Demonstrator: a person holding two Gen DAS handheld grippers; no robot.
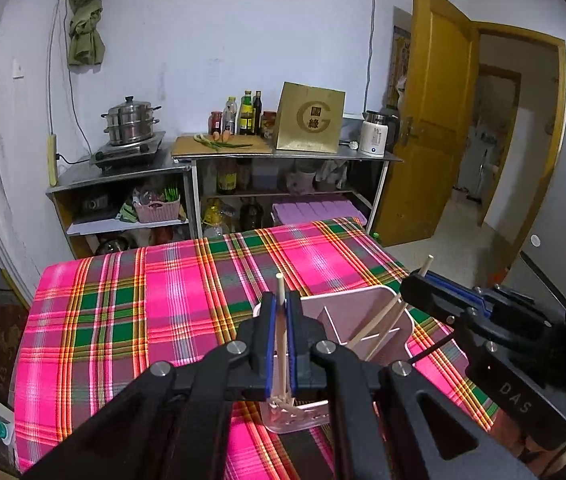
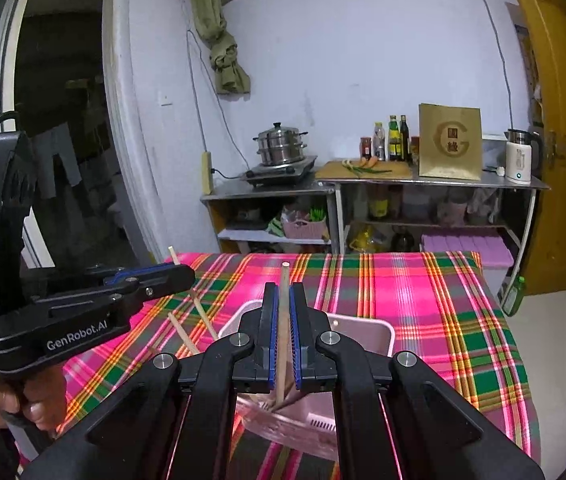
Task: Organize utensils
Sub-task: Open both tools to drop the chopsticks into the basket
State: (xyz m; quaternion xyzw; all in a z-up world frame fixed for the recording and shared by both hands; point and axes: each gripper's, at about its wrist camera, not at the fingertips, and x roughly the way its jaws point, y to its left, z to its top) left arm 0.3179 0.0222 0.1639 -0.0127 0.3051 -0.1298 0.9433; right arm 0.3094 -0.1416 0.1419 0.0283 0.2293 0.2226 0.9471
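Left tool (image 1: 281,320): clamped on one pale wooden chopstick (image 1: 281,336), which stands nearly upright between my blue pads; its top end rises above the fingers and its lower end reaches into the holder.
Right tool (image 2: 284,320): clamped on a second chopstick (image 2: 283,332), also nearly upright, lower end down inside the holder.
Tools relative: side by side over the holder; the right tool appears at the right edge of the left wrist view (image 1: 435,292), the left tool at the left edge of the right wrist view (image 2: 151,280).
Holder: pink divided utensil holder (image 1: 367,320), standing on the near part of the counter, directly below both tools.
Holder contents: further chopsticks (image 1: 383,320) leaning at an angle in a compartment; which compartment I cannot tell.
Counter: covered with a pink, green and yellow plaid cloth (image 1: 143,312).
Far side: steel shelving along the wall carrying a steamer pot (image 1: 131,124), bottles and a gold box (image 1: 310,118).
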